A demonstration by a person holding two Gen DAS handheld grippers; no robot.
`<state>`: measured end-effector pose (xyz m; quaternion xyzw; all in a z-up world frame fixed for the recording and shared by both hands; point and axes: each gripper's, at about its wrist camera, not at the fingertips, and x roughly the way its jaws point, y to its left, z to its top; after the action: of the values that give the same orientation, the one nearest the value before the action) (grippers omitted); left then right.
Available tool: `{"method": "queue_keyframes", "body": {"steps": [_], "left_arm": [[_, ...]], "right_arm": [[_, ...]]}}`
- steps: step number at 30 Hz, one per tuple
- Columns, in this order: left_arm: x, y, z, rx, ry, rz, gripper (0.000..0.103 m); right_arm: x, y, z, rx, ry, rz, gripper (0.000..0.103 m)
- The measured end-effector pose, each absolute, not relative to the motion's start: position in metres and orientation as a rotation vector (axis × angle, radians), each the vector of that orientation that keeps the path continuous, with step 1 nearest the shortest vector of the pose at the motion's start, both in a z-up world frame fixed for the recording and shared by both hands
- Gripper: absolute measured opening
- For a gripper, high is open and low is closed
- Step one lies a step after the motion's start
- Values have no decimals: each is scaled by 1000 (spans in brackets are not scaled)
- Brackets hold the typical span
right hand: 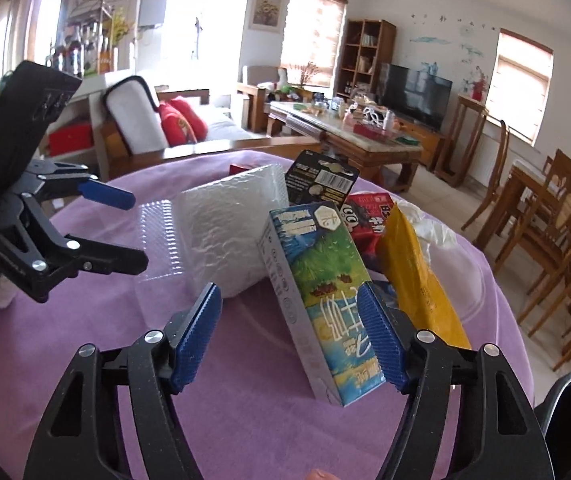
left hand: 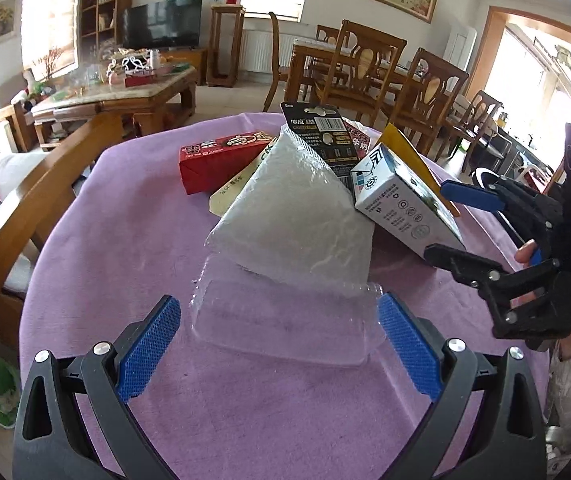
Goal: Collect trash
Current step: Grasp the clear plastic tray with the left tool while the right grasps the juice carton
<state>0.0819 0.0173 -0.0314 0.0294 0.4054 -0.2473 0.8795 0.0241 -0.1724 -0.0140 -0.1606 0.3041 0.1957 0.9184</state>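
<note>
A heap of trash lies on the round table under a purple cloth (left hand: 125,240). In it are a bubble-wrap bag (left hand: 297,216), a red carton (left hand: 221,160), a black battery card (left hand: 321,132), a yellow packet (right hand: 417,280) and a blue-and-white milk carton (right hand: 325,300). A clear plastic tray (left hand: 281,320) lies flat at the front, and my left gripper (left hand: 279,346) stands open with its pads on either side of it. My right gripper (right hand: 289,340) is open around the milk carton's near end: the right pad is against it, the left pad is apart.
A white plastic bag (right hand: 433,236) lies behind the yellow packet. A wooden sofa (left hand: 45,184) with red cushions stands close to the table's left side. A cluttered coffee table (left hand: 125,92) and dining chairs (left hand: 365,68) stand farther off. Something green (left hand: 1,392) lies on the floor.
</note>
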Motion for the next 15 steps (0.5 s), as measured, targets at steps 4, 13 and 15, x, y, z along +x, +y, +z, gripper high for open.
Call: {"method": "queue_keyframes", "body": {"steps": [4, 13, 15], "left_arm": [[87, 14, -38, 29, 893, -515, 98], [79, 14, -39, -99, 968, -440, 98], [82, 13, -43, -140, 1003, -406, 98]], "right_arm": [[40, -169, -18, -360, 636, 361, 62], [67, -168, -27, -319, 734, 341, 77], [69, -173, -31, -280, 739, 340, 74]]}}
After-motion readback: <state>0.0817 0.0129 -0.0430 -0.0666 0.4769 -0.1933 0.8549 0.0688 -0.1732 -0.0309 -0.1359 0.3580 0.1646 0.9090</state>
